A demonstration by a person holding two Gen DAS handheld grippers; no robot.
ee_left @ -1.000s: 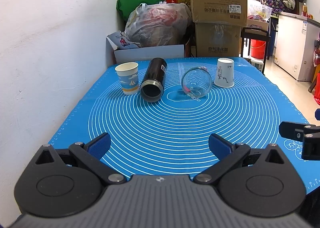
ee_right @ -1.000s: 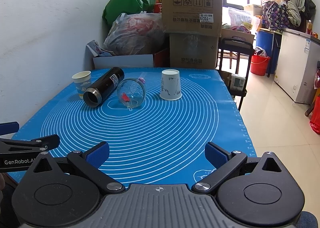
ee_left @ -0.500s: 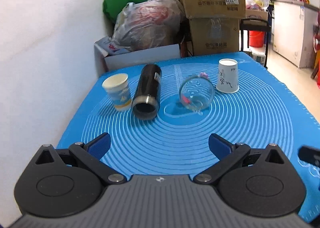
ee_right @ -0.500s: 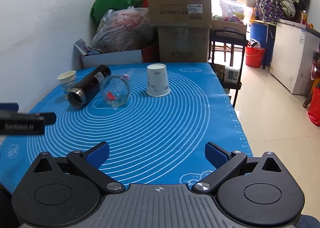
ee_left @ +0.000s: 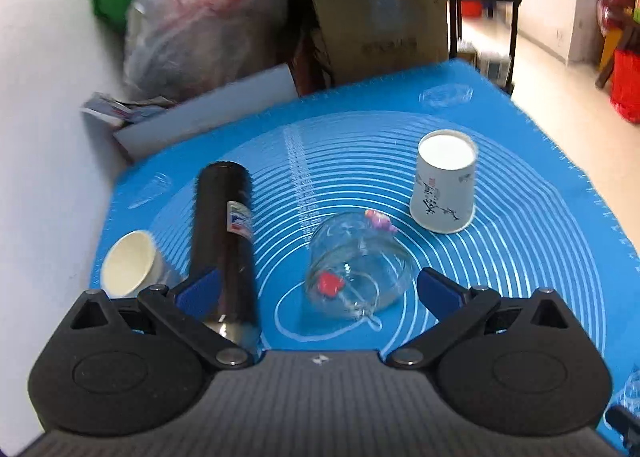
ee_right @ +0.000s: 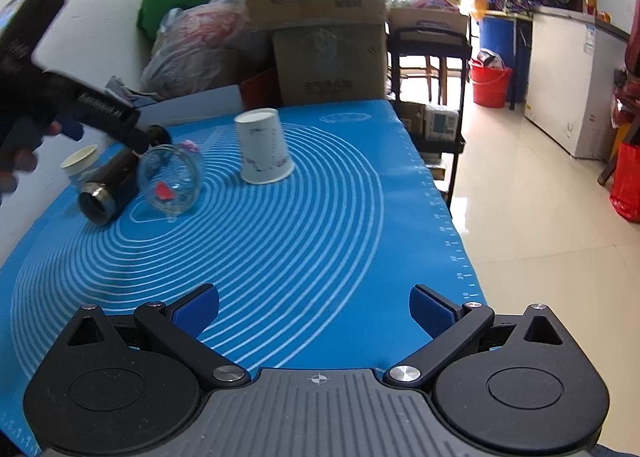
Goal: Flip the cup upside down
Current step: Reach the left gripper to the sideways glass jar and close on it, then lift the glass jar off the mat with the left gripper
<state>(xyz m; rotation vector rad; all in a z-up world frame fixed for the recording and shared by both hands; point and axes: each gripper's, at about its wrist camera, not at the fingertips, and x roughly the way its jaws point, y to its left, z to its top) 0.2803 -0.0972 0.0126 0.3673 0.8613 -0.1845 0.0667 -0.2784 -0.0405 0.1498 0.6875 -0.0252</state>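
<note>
A clear glass cup [ee_left: 358, 271] lies on its side on the blue mat [ee_left: 520, 257], mouth toward me. My left gripper [ee_left: 318, 291] is open and hovers just above and in front of it, fingers either side. A black flask [ee_left: 226, 241] lies on its side to its left, under my left finger. An upright paper cup [ee_left: 130, 269] stands at far left. A white paper cup [ee_left: 444, 187] stands upside down at right. In the right wrist view my right gripper [ee_right: 314, 311] is open and empty over the mat's near edge; the glass cup [ee_right: 170, 185] and left gripper body [ee_right: 100, 113] are at left.
A white wall [ee_left: 40, 97] runs along the mat's left side. Bags [ee_left: 200, 29] and cardboard boxes [ee_left: 380, 13] are stacked behind the table. The table's right edge [ee_right: 448, 217] drops to a tiled floor with a black stool [ee_right: 428, 49] and a red bucket [ee_right: 490, 83].
My left gripper has moved forward and risen, tilting down over the glass cup and flask. My right gripper has stayed back near the front edge, turning slightly.
</note>
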